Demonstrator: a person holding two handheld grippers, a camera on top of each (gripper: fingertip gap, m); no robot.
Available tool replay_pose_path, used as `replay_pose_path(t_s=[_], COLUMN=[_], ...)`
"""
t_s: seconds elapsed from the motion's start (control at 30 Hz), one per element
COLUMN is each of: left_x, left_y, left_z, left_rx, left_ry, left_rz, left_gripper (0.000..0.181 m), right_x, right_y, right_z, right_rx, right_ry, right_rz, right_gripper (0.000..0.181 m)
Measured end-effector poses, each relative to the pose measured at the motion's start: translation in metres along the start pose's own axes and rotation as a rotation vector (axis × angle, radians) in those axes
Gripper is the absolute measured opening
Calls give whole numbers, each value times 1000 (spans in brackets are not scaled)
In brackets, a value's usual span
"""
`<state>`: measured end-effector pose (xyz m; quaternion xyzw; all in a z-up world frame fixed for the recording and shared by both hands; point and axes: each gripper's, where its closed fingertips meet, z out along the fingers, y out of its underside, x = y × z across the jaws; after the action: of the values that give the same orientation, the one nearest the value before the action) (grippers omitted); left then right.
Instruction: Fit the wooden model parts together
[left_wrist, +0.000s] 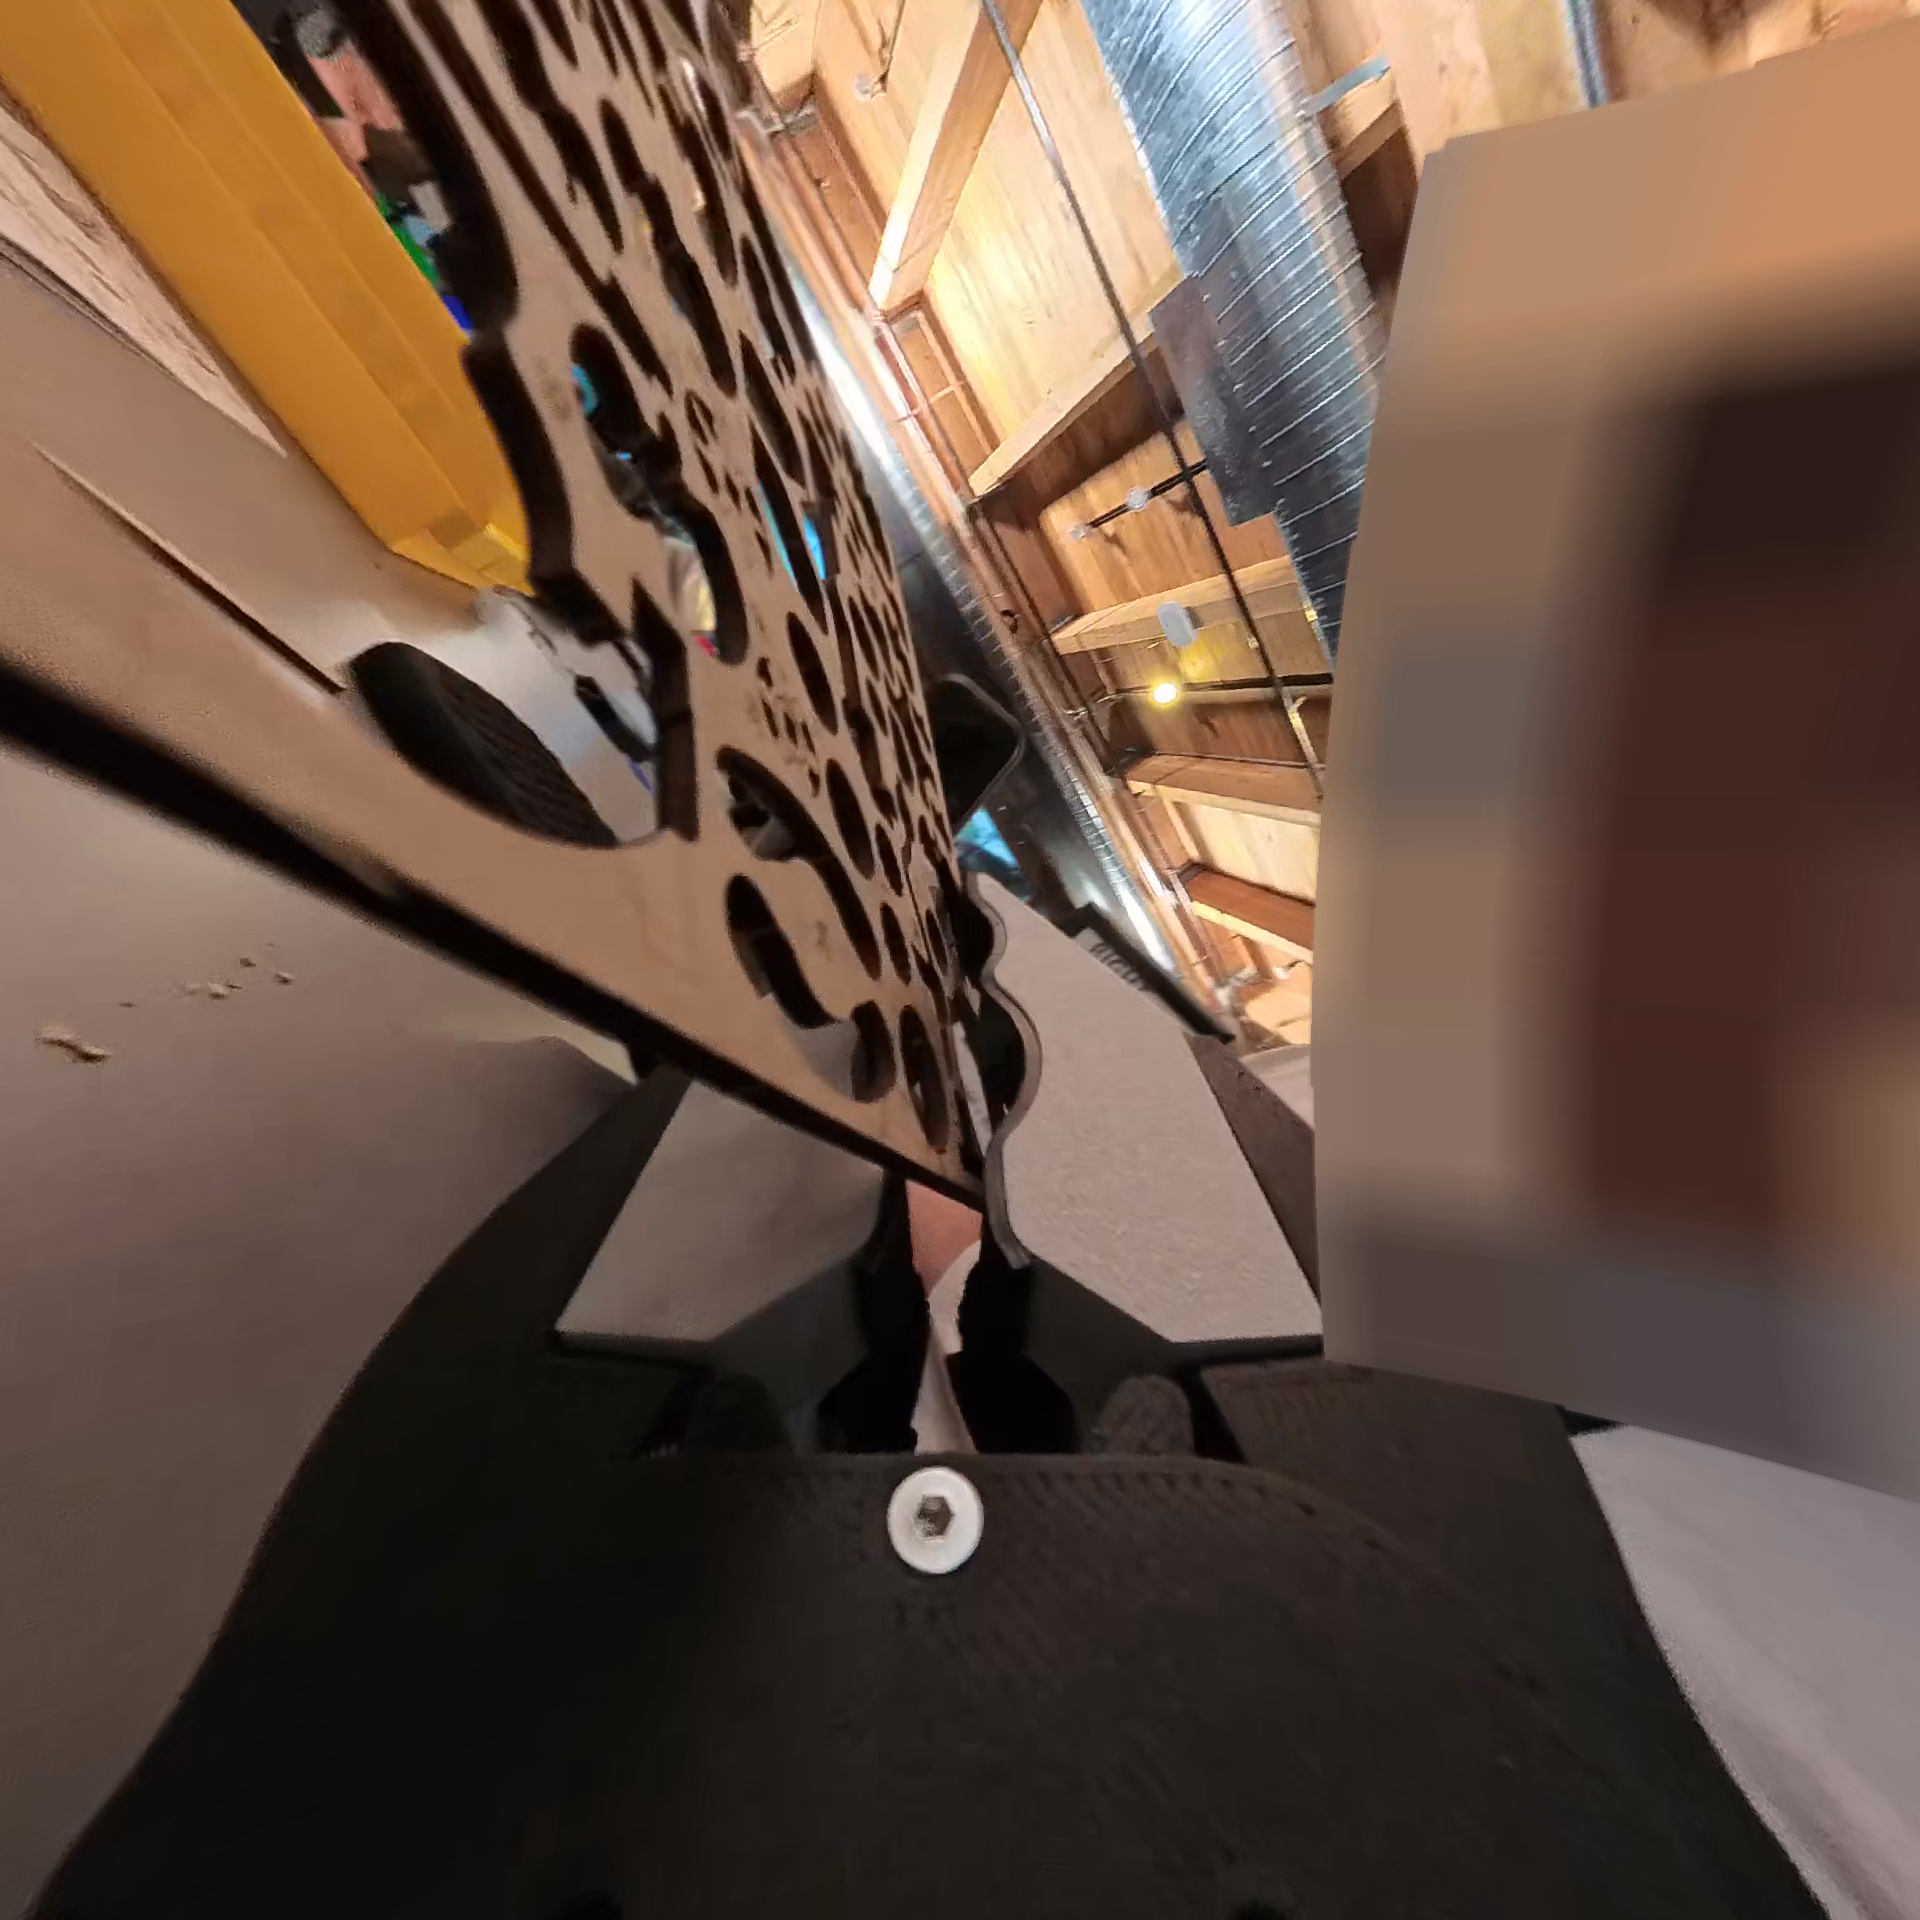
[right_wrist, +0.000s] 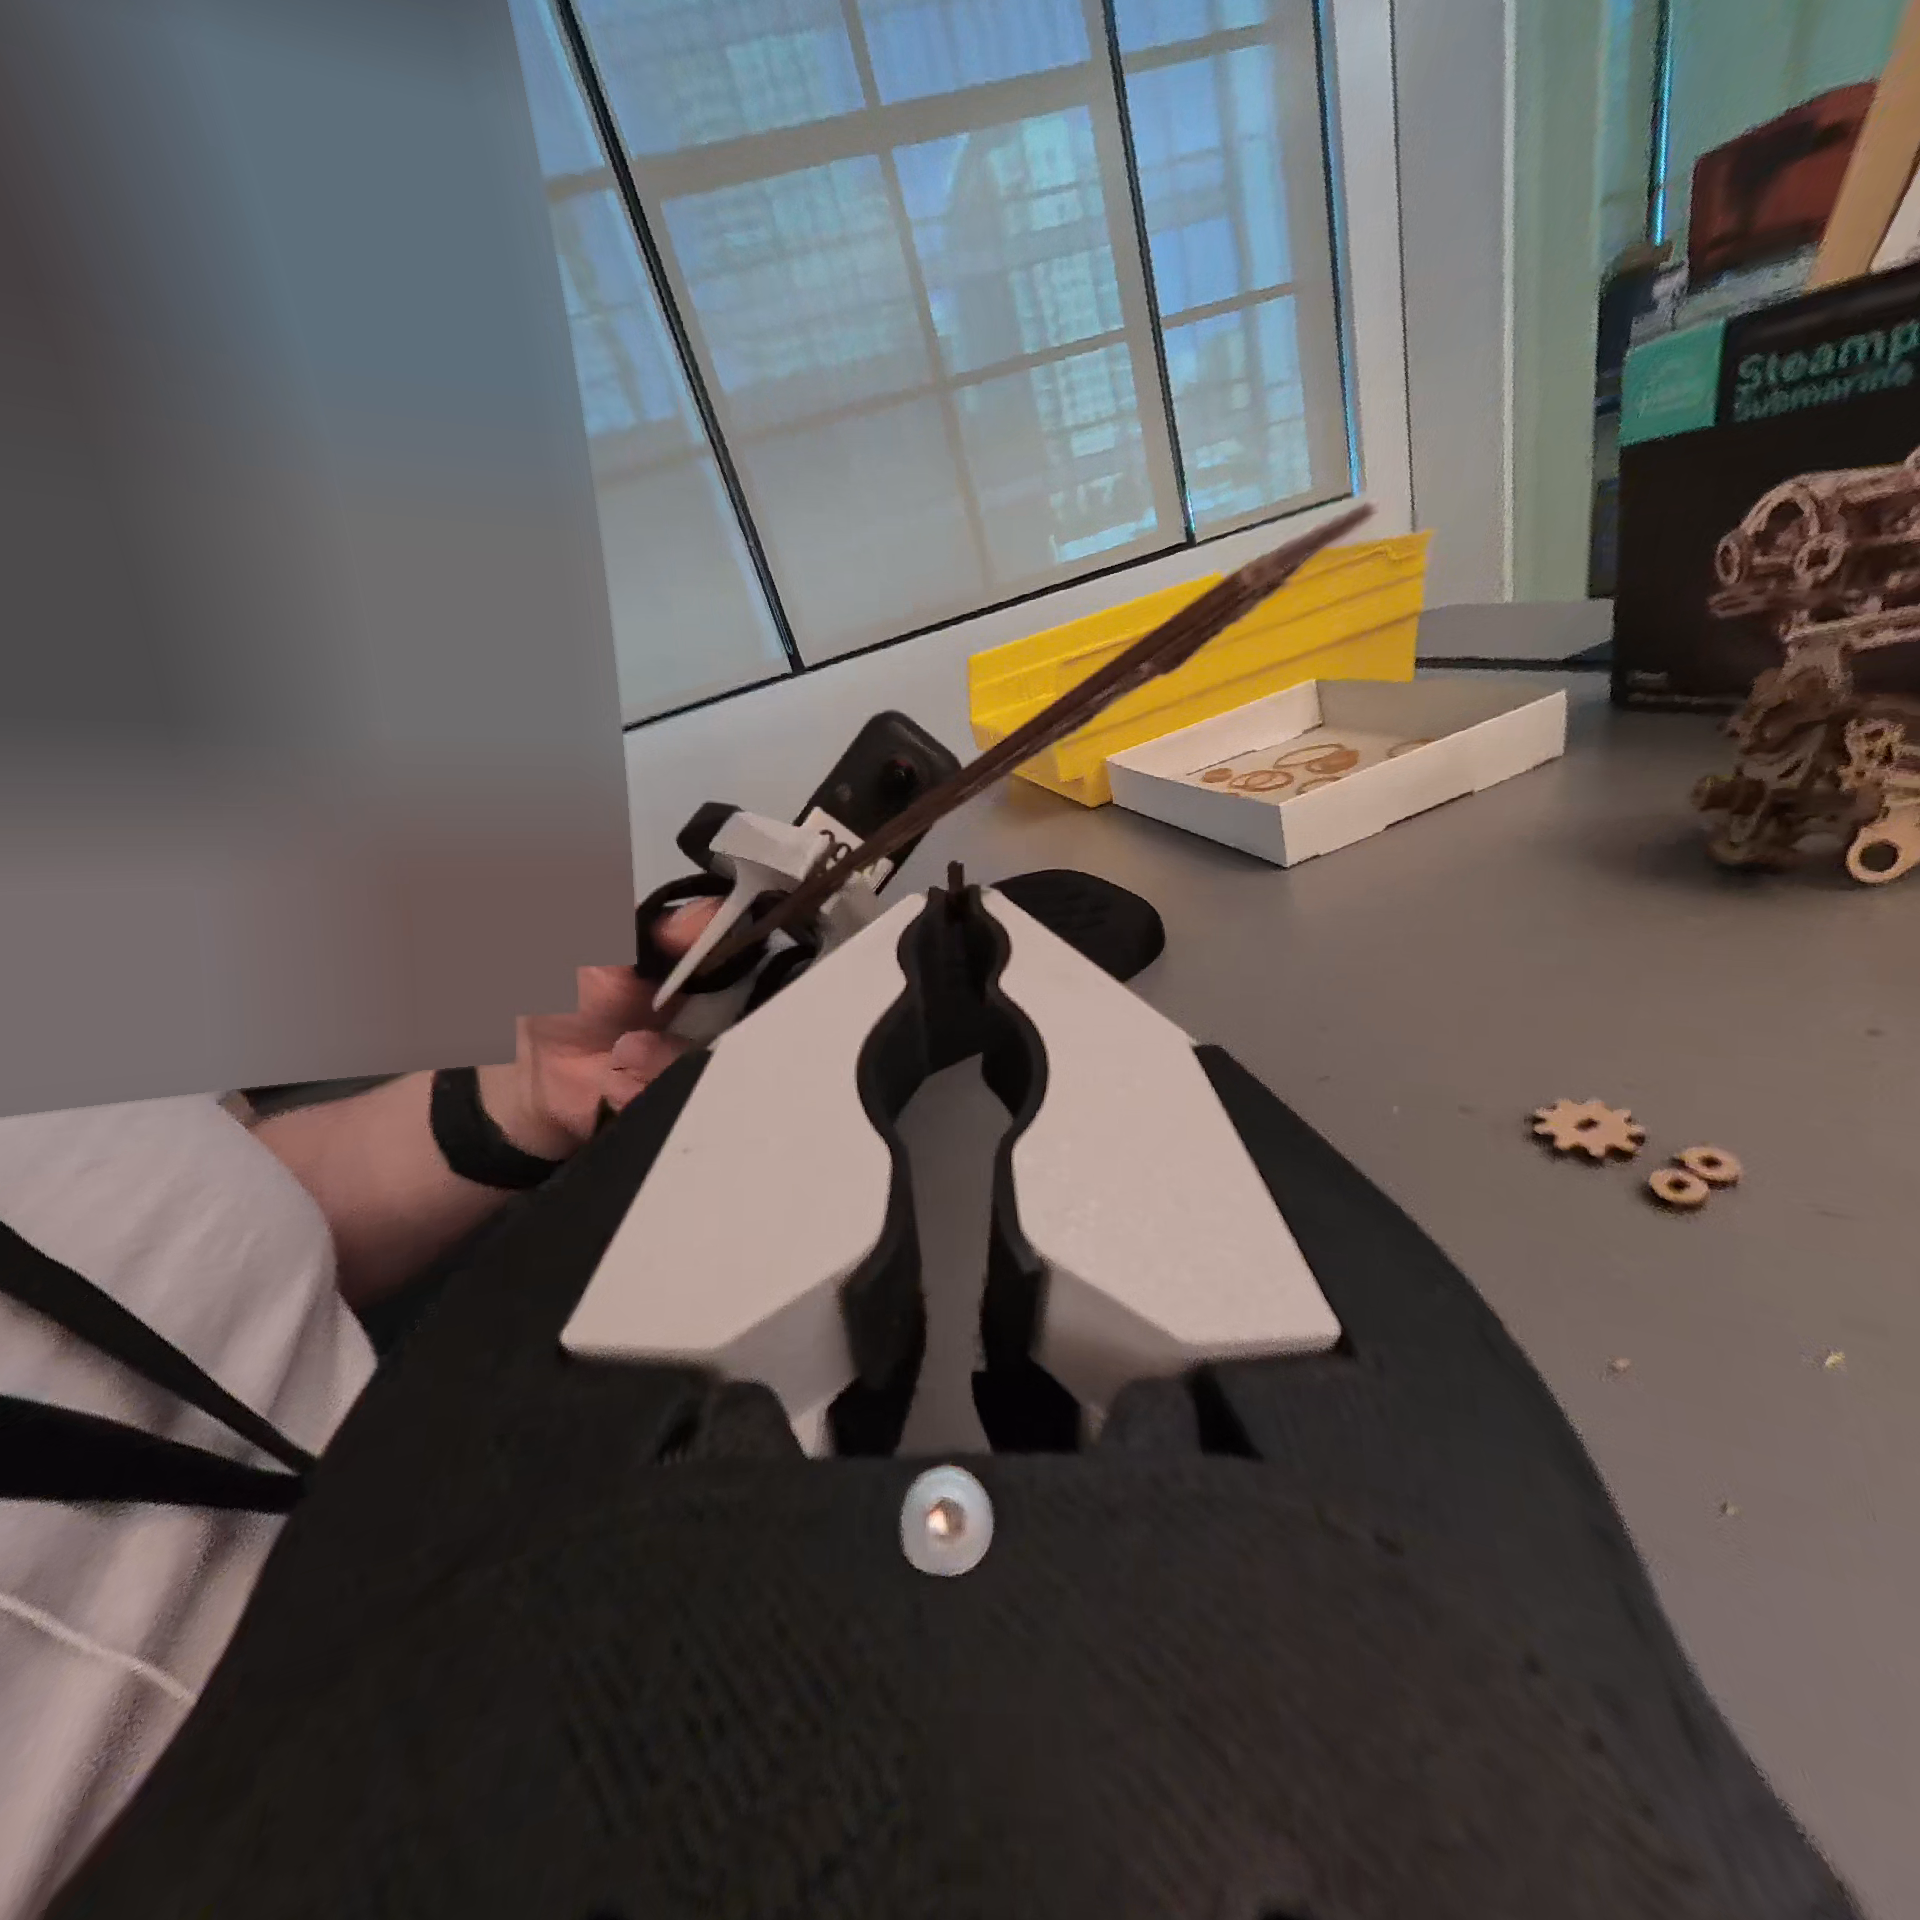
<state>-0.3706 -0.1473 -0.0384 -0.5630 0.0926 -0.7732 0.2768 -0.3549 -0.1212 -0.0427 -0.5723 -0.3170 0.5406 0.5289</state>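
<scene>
Right tongs (right_wrist: 958, 902) sit nearest the lens, clenched on a thin dark sliver of wood poking up at their tips. Left tongs (left_wrist: 987, 1195) are clenched on the corner of the laser-cut wooden sheet (left_wrist: 790, 727), held tilted above the bench (right_wrist: 1403, 1039). Loose gear (right_wrist: 1587, 1129) and two washers (right_wrist: 1694, 1176) lie on the bench, well apart from the half-built model (right_wrist: 1818, 707). Best keep the sheet steady and bring the sliver in square.

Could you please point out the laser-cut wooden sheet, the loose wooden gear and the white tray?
wooden sheet (left_wrist: 665, 914), left wrist view, on its flat perforated face.
wooden gear (right_wrist: 1587, 1129), right wrist view, on its centre.
white tray (right_wrist: 1226, 816), right wrist view, on its near outer wall.
</scene>
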Motion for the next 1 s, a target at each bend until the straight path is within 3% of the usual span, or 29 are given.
replay_pose_path(t_s=[0.03,0.13,0.23,0.33,0.73,0.9,1.0], left_x=[0,-7,-35,-55,-74,-67,-68], left_y=[-2,-6,-9,-13,17,23,19], left_z=[-3,-13,-36,-56,-63,-65,-80], left_rx=[-13,-106,-216,-276,-484,-570,-602], left_ry=[-31,-184,-447,-604,-590,-608,-739], left_rz=[23,117,190,172,-73,-212,-307], left_gripper=[0,0,0,0,6,35,61], right_x=[3,5,8,9,25,34,35], right_y=[-1,-7,-14,-18,-19,-13,-13], right_z=[-2,-10,-19,-24,-33,-35,-34], right_rx=[4,46,102,124,138,119,116], right_ry=[0,-57,-103,-133,-132,-88,-88], right_rz=[53,255,416,508,635,611,617], right_gripper=[1,1,1,1,1,1,1])
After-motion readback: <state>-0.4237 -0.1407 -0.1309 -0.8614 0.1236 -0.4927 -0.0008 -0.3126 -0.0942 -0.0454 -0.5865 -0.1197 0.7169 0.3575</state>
